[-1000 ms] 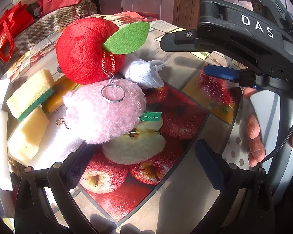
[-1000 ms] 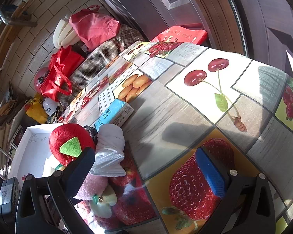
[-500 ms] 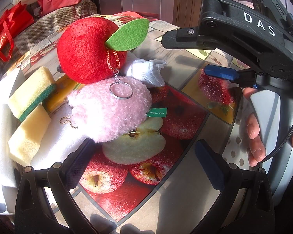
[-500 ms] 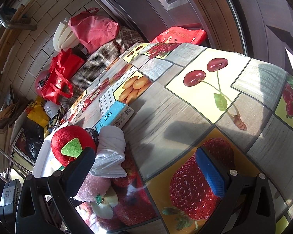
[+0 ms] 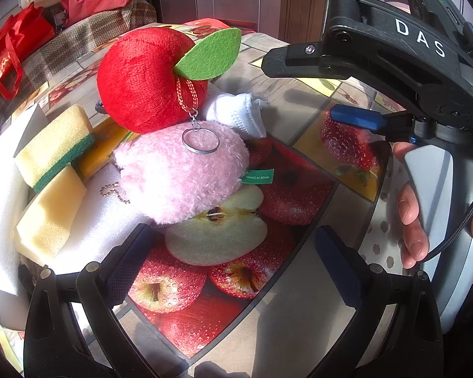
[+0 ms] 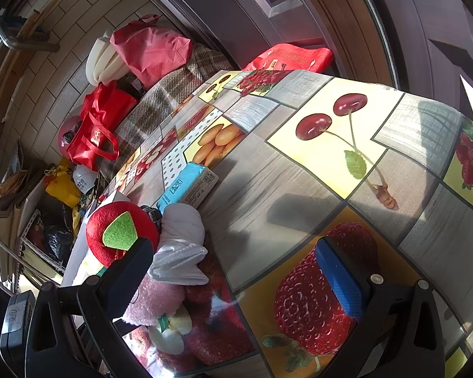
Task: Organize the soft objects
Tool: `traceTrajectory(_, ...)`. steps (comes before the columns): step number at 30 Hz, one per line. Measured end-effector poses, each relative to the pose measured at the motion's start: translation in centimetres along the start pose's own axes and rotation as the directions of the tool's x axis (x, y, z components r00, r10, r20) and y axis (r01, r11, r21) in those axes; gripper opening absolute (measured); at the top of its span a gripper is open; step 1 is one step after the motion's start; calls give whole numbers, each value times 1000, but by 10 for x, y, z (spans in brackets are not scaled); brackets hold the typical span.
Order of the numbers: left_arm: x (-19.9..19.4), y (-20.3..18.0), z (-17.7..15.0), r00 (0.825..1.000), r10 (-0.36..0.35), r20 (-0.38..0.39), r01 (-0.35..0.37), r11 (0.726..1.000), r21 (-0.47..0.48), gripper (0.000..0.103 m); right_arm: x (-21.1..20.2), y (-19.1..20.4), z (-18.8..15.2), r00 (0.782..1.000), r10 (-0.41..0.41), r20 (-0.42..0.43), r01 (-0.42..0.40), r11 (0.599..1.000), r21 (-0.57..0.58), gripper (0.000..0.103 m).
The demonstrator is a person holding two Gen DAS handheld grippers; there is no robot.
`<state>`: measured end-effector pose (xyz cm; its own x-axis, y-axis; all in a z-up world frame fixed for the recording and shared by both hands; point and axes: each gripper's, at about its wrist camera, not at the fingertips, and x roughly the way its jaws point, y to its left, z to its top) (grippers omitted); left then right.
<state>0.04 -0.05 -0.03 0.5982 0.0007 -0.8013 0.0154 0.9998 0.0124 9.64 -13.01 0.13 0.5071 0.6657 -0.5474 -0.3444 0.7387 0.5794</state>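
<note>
A red plush apple point(image 5: 142, 78) with a green leaf lies on the table, its key ring resting on a pink plush ball point(image 5: 179, 173) in front of it. A white sock bundle point(image 5: 236, 115) lies to their right. Two yellow sponges point(image 5: 53, 145) lie on a white towel point(image 5: 91, 217) at the left. My left gripper point(image 5: 233, 258) is open and empty, just short of the pink ball. My right gripper point(image 6: 233, 271) is open and empty above the table; in its view the apple point(image 6: 110, 230), sock bundle point(image 6: 183, 239) and pink ball point(image 6: 154, 299) sit at the lower left.
A blue tissue pack point(image 6: 186, 186) lies on the fruit-print tablecloth point(image 6: 299, 173) behind the sock bundle. Red bags point(image 6: 94, 132) and a plaid-covered seat point(image 6: 160, 104) stand beyond the table's far edge. The right gripper's body point(image 5: 410, 72) fills the right of the left wrist view.
My left gripper has moved slightly left and closer to the plush pile; the towel and sponges show more. The right gripper has barely shifted. Both stayed open.
</note>
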Motion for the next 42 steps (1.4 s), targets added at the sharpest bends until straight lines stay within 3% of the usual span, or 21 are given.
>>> traceTrajectory(25,0,1,0,1000,4,0,-4,1000,4,103,-1,-1,1,1000,-1,3,1,1000,7,103)
traceTrajectory(31,-1,-12,6,1000,-25,10,25,999,27,102,-1,-1,1,1000,1,4,-1,1000,9,103)
traceTrajectory(33,-13,-11,1,994,-91,52,92,996,-2,102,-1,-1,2,1000,6,8,-6,1000,13,103)
traceTrajectory(36,-49,4,-5,973,-158,168,173,982,-80,102,-1,-3,2,1000,9,15,-10,1000,20,103)
traceTrajectory(42,-114,59,-32,932,-83,352,165,964,-209,103,-3,-6,2,1000,8,26,-9,1000,30,103)
